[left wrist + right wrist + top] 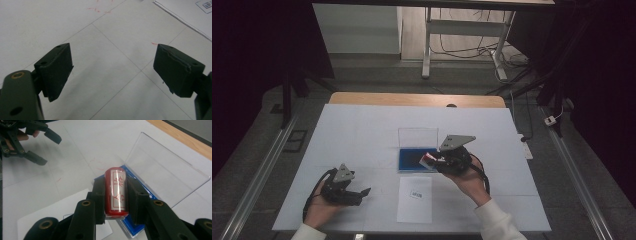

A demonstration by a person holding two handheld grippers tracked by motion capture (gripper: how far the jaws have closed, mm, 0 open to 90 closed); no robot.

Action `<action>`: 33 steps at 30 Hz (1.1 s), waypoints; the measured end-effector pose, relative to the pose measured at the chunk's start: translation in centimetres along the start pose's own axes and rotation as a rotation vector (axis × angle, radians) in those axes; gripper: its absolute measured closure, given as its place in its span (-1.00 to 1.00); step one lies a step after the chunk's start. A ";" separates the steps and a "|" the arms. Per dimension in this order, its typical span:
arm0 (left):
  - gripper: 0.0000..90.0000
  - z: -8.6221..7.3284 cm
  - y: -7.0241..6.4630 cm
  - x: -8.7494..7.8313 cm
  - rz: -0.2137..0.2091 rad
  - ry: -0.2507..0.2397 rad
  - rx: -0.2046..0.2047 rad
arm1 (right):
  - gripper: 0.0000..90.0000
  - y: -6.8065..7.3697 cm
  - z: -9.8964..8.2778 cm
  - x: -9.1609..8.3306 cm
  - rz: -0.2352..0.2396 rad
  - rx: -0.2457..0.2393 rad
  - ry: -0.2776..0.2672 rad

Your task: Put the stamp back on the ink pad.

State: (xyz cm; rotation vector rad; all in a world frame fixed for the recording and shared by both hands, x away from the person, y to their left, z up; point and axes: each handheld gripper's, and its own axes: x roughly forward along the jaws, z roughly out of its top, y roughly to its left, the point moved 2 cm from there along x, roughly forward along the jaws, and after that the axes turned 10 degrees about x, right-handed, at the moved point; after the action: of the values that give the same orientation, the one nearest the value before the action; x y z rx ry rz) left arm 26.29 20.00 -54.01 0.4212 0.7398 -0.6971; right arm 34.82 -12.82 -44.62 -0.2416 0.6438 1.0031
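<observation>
My right gripper [116,195] is shut on a red stamp [116,191] with a white face of red characters, held just above a blue ink pad [136,227] whose clear lid [163,167] stands open. In the high view the right gripper [428,160] hovers at the blue ink pad [409,160] in the table's middle, the stamp [430,159] pointing left. My left gripper [364,192] rests open near the front left with nothing between its jaws. In the left gripper view its fingers [56,70] stand wide apart over bare white paper.
A white sheet [414,199] with a small printed label [416,194] lies in front of the ink pad. White paper covers the table [362,130], whose wooden far edge [412,99] shows. Faint red marks [97,10] dot the paper.
</observation>
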 end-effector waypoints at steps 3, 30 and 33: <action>-0.64 0.0 0.0 0.0 -0.001 -0.001 0.001 | 0.55 -0.2 0.3 0.4 -0.010 -0.005 0.005; -0.64 -0.1 0.1 0.0 -0.006 -0.002 -0.003 | 0.54 -2.6 0.5 7.5 -0.075 -0.012 0.147; -0.64 -0.1 0.1 0.0 -0.006 0.001 -0.001 | 0.54 -2.7 0.3 7.9 -0.083 -0.016 0.163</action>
State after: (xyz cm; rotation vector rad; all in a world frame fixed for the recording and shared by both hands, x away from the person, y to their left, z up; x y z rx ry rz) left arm 26.34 20.10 -54.06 0.4186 0.7422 -0.7021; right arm 40.14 -8.58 -49.41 -0.3637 0.7678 0.9150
